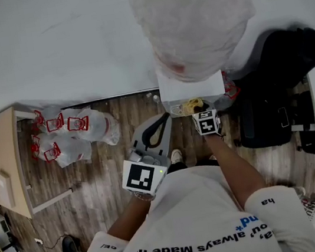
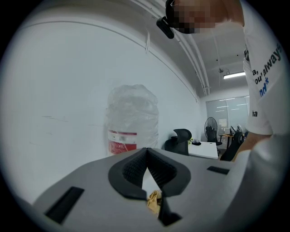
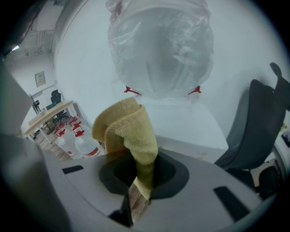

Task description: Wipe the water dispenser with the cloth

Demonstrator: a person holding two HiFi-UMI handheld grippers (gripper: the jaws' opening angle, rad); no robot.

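Now pre-wipe: yellow cloth (image 3: 129,131) pinched in closed right tongs (image 3: 140,181), near water dispenser (image 1: 190,90) top.
Left tongs (image 2: 147,165) closed, empty. Next, probably: press cloth down, sweep across top.

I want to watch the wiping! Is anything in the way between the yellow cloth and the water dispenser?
No, nothing that I can see. The right gripper holds the cloth up right in front of the dispenser, below its big bottle, and nothing stands between them.
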